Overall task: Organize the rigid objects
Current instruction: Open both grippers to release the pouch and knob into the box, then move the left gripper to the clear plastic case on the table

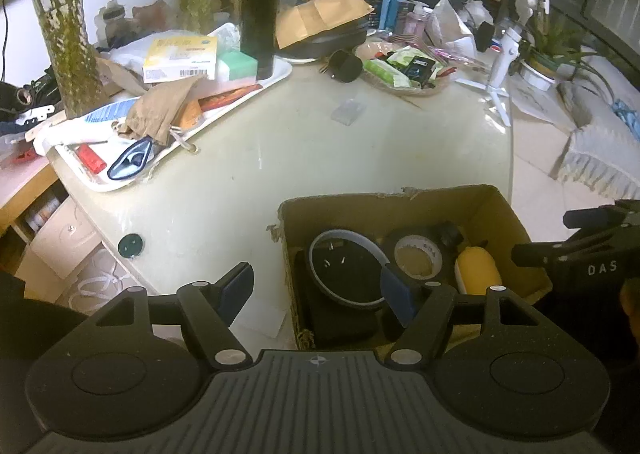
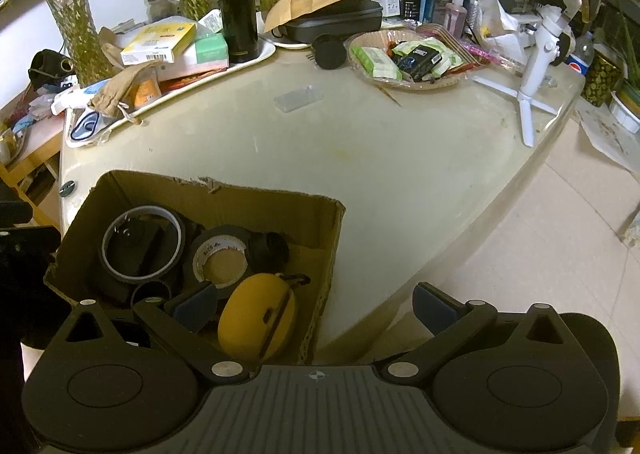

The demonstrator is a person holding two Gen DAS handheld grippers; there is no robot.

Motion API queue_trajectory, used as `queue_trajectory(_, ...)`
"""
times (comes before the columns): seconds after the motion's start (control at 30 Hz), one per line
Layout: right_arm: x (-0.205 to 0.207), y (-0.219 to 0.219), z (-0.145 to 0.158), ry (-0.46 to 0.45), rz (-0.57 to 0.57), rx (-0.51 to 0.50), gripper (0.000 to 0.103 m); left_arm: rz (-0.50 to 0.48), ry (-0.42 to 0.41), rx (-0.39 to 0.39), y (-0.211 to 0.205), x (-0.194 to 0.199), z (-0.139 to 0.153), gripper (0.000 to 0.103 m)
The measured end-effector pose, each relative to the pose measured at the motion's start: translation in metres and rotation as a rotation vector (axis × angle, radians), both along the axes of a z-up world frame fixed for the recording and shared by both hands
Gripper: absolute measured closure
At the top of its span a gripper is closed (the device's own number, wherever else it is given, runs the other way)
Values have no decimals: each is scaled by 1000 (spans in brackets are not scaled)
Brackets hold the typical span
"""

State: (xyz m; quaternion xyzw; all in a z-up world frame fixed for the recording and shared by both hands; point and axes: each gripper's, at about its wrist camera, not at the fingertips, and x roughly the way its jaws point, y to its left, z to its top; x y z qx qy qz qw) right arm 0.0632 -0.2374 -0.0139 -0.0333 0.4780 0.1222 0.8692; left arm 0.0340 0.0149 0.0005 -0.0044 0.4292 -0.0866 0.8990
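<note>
Both grippers empty; L gripper straddles box wall.

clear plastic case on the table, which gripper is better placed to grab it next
Probably the right gripper: open, empty, over bare table facing the clear plastic case. The left gripper, also open, hangs over the cardboard box.

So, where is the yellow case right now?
The yellow case lies inside the cardboard box, at its near right corner in the right wrist view, beside the tape roll.
</note>
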Motion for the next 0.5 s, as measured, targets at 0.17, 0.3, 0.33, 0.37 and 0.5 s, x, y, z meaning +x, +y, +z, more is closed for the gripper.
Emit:
queue_trajectory(0.17, 6, 1, 2, -11, -2, 5, 0, -8, -12, 0, -1, 5, 1, 33)
queue_trajectory(0.3, 12, 1, 2, -16, -1, 9, 0, -13, -20, 4, -3, 11, 2, 33)
queue_trajectory(0.33, 14, 1, 2, -17, -1, 9, 0, -15, -22, 6, -2, 13, 3, 33)
queue_trajectory(0.37, 16, 1, 2, -18, -2, 9, 0, -17, -24, 8, -3, 15, 3, 33)
queue_trajectory(0.5, 24, -1, 3, -25, -7, 13, 0, -26, -34, 15, -4, 23, 4, 33)
